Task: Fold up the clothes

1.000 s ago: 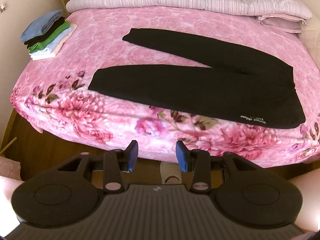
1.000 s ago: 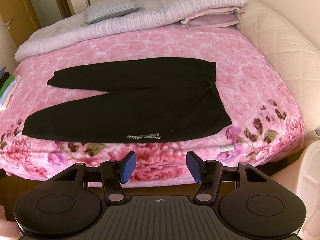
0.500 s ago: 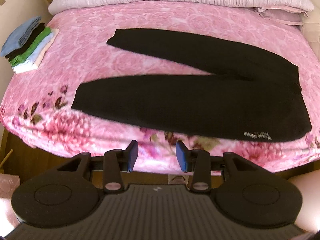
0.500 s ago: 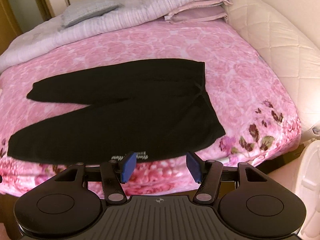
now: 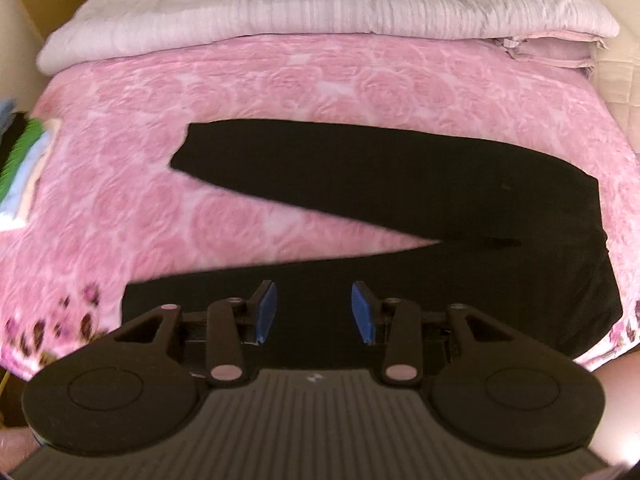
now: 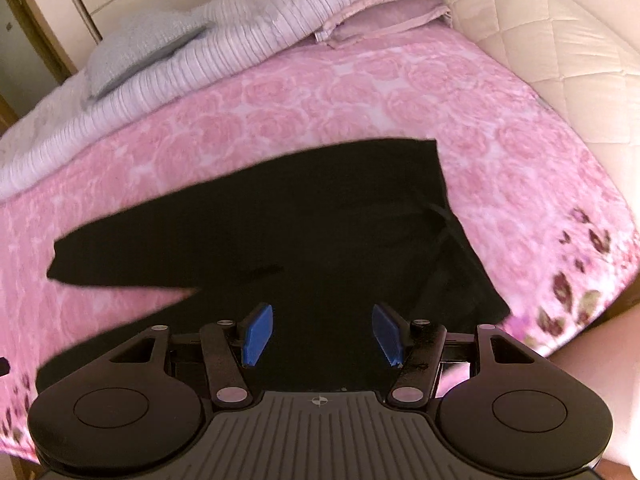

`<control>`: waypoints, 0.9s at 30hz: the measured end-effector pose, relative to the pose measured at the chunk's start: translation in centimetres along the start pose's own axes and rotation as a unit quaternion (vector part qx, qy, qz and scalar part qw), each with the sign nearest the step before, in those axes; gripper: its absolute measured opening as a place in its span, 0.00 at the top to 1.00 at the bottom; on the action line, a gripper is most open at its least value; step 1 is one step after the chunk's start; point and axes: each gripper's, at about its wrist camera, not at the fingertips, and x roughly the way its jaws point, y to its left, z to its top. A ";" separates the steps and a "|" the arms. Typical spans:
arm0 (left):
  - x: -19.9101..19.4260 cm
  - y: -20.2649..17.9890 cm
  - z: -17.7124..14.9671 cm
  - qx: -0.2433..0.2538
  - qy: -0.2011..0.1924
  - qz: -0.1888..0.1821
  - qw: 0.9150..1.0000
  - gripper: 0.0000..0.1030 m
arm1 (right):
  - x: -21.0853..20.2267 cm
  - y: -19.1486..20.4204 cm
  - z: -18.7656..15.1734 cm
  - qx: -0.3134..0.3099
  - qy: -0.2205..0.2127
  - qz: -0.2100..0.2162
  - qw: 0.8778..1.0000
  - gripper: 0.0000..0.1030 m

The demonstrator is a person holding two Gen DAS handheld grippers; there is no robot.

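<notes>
Lying flat on the pink bedspread point(image 5: 280, 92): black trousers point(image 5: 400, 184), legs spread toward the left, waist at the right. Hovering over the near leg, left gripper point(image 5: 314, 310) with fingers apart, gripping nothing. Above the seat, right gripper point(image 6: 322, 334), likewise open and empty.

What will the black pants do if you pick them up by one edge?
The pants lie flat and thin on the bed, so they will probably droop and hang, not stay stiff. They look light. The two legs may swing apart.
</notes>
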 end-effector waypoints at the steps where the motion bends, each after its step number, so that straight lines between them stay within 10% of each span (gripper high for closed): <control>1: 0.8 0.0 0.8 0.005 0.004 -0.005 1.000 0.64 | 0.6 0.0 0.5 0.005 -0.003 -0.001 1.000 0.42; 11: 8.6 -2.8 5.9 0.048 0.023 -0.057 0.997 0.64 | 6.4 -1.7 2.7 0.019 0.019 -0.005 1.000 0.42; 27: 25.8 -8.4 14.1 0.127 -0.012 -0.119 0.985 0.64 | 24.0 -7.4 12.8 -0.140 0.023 0.032 0.989 0.42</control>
